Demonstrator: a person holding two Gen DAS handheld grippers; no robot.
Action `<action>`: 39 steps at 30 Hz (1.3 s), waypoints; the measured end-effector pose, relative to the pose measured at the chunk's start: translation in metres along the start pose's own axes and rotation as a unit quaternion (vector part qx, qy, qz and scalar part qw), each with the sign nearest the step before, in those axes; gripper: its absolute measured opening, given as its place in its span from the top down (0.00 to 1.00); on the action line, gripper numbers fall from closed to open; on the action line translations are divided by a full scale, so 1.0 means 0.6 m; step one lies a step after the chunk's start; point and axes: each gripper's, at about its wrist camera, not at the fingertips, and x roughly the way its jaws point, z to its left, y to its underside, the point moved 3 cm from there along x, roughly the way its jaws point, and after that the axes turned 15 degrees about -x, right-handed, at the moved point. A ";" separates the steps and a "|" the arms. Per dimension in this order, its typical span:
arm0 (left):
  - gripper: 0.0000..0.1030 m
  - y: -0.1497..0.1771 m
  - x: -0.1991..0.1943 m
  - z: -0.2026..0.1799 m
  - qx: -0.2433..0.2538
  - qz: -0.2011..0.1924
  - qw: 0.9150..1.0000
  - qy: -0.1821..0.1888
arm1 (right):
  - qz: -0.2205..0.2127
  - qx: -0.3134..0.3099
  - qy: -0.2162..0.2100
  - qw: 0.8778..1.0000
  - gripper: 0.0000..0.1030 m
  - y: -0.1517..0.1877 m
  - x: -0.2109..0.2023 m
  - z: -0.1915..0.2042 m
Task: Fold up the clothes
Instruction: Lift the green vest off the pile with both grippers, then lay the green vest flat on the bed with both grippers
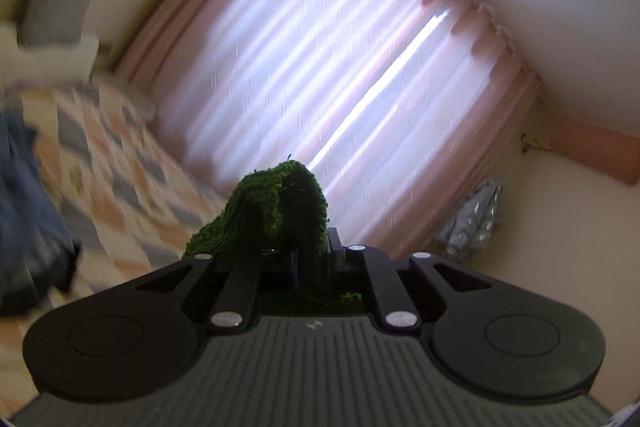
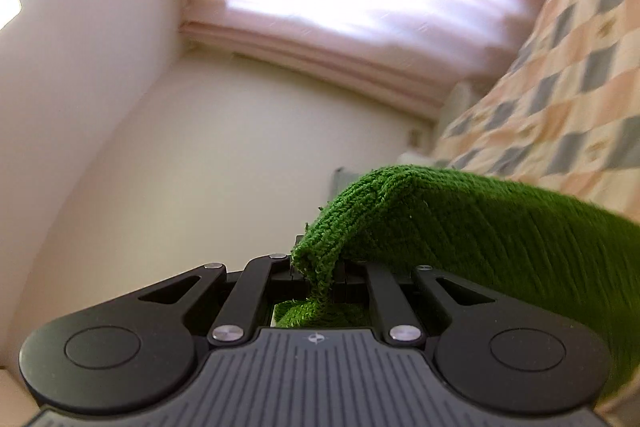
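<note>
A green knitted garment [image 1: 276,211] is pinched in my left gripper [image 1: 310,255], which is shut on a bunched edge of it and held up in the air, tilted toward the window. My right gripper [image 2: 320,273] is shut on another edge of the same green garment [image 2: 460,223], which drapes away to the right and down past the gripper body. The fingertips of both grippers are hidden under the knit.
A bed with a checked peach, blue and cream cover [image 1: 120,171] lies at the left, with dark blue clothing [image 1: 28,211] on it. The same cover [image 2: 560,107] fills the right wrist view's right side. Pink curtains [image 1: 320,67] cover a bright window. A grey bag [image 1: 476,219] hangs by the wall.
</note>
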 end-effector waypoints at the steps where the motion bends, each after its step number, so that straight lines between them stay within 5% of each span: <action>1: 0.92 0.010 0.023 0.008 -0.008 0.013 1.000 -0.010 | -0.002 0.001 0.017 1.000 0.92 -0.009 -0.017 -0.013; 5: 0.92 0.068 0.099 -0.007 -0.004 0.057 0.998 -0.031 | -0.015 0.023 0.092 0.995 0.92 -0.040 -0.068 -0.087; 9: 0.92 0.078 0.145 -0.077 0.031 0.070 0.997 -0.003 | -0.046 0.031 0.140 0.989 0.92 -0.070 -0.099 -0.143; 14: 0.91 0.091 0.130 -0.170 0.080 0.066 0.993 0.065 | -0.113 -0.013 0.144 0.983 0.92 -0.141 -0.170 -0.117; 18: 0.91 0.149 0.101 -0.143 0.101 0.095 0.988 0.073 | -0.148 -0.044 0.144 0.977 0.92 -0.143 -0.219 -0.086; 22: 0.91 0.254 0.072 -0.010 0.082 0.165 0.982 0.027 | -0.149 -0.017 0.171 0.974 0.92 -0.054 -0.288 -0.120; 24: 0.92 0.318 0.050 0.084 0.074 0.206 0.975 -0.028 | -0.130 0.014 0.206 0.970 0.92 0.018 -0.324 -0.158; 27: 0.93 0.414 0.026 0.245 0.040 0.298 0.941 -0.156 | -0.072 0.077 0.292 0.951 0.92 0.149 -0.362 -0.248; 29: 0.93 0.453 0.013 0.326 0.022 0.329 0.920 -0.212 | -0.025 0.140 0.367 0.919 0.89 0.239 -0.382 -0.335; 31: 0.95 0.480 0.003 0.388 0.014 0.344 0.904 -0.254 | 0.016 0.193 0.451 0.871 0.84 0.325 -0.412 -0.428; 33: 0.89 0.490 0.010 0.414 0.008 0.341 0.904 -0.259 | 0.049 0.225 0.515 0.826 0.84 0.386 -0.440 -0.497; 34: 0.85 0.495 0.019 0.424 0.010 0.340 0.904 -0.260 | 0.054 0.232 0.528 0.815 0.84 0.406 -0.449 -0.522; 39: 0.72 0.564 0.097 0.466 0.018 0.360 0.901 -0.241 | 0.050 0.184 0.520 0.832 0.73 0.434 -0.449 -0.578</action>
